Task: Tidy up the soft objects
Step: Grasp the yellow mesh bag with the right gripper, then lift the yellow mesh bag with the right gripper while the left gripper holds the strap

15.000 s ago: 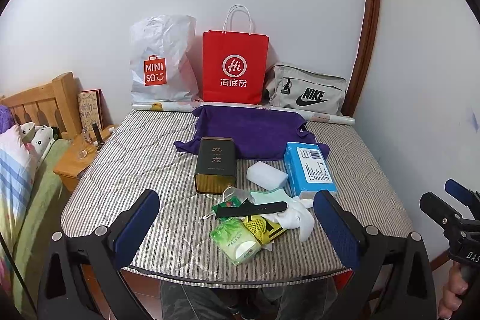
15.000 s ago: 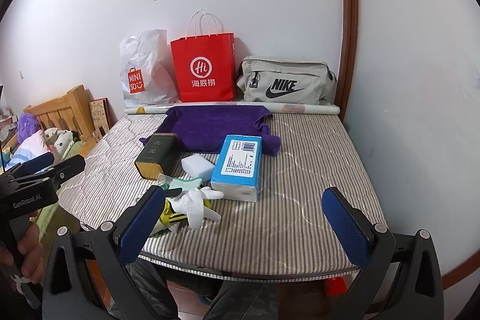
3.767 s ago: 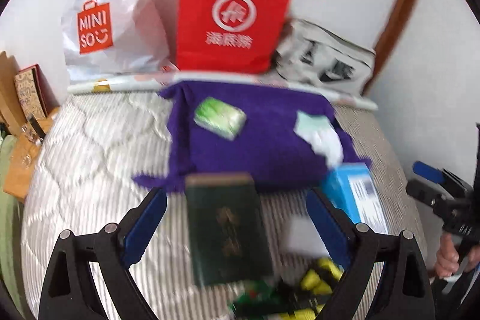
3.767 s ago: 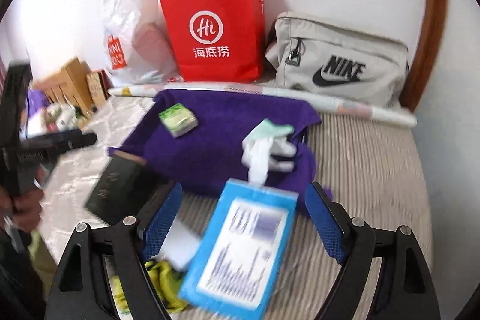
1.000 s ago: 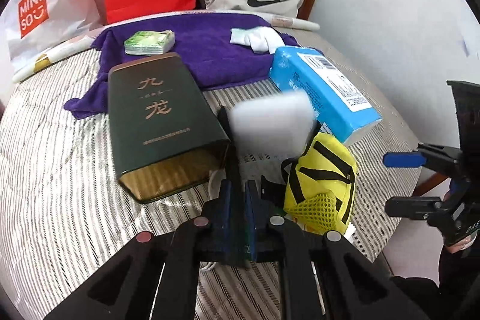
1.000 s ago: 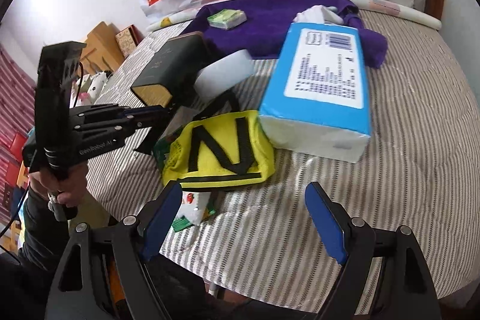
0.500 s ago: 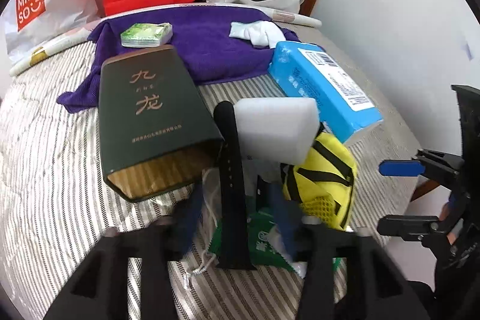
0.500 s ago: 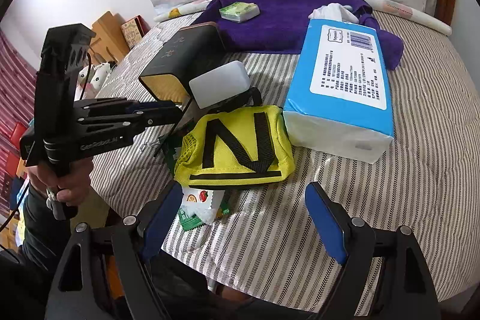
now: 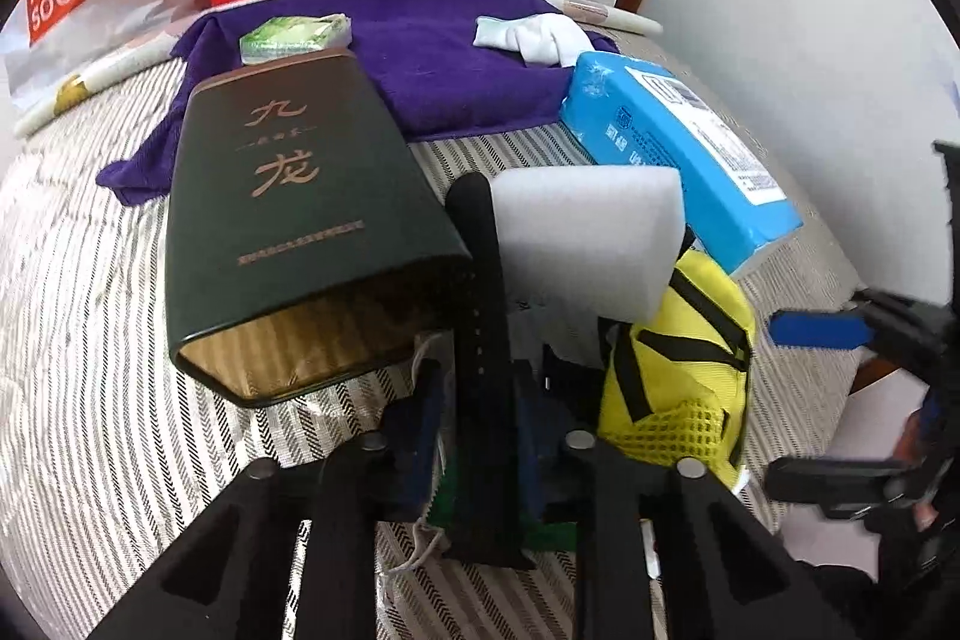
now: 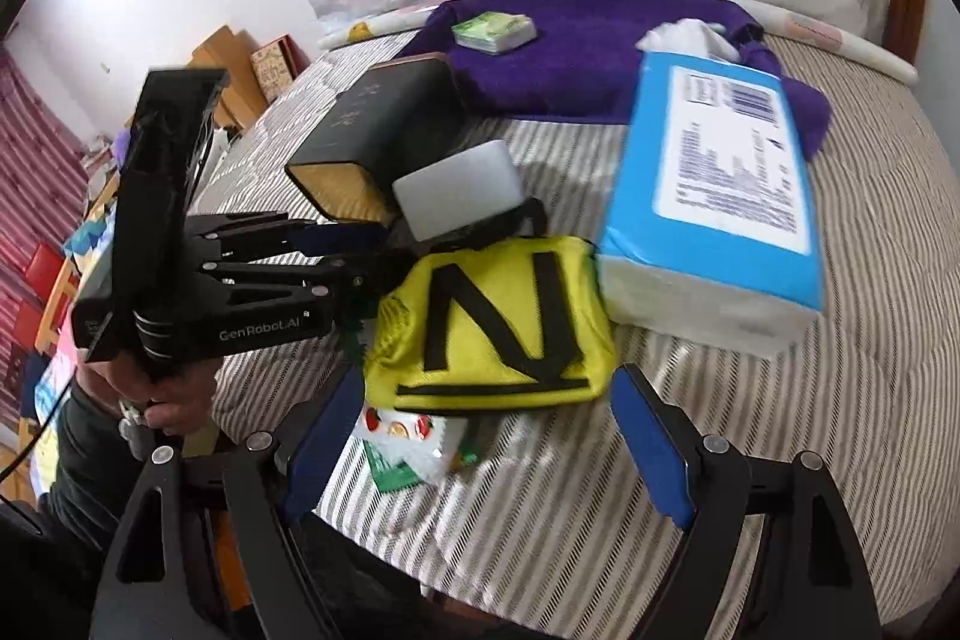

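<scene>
Two grippers at the table's [image 10: 750,472] near edge: left [image 9: 480,418] jaws just closed around the black strap [image 9: 480,340], right [image 10: 480,430] jaws apart

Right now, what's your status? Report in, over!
Left gripper jaws just closed on black strap. Right gripper open above yellow mesh bag. White sponge and dark tin crowd the strap.

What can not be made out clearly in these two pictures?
- Left wrist view: the left fingers have just been closing around the black strap; blur hides whether they press it.
- Right wrist view: the yellow pouch covers most of the green-and-white packet.
- Right wrist view: motion blur makes the blue pack label unreadable.
</scene>
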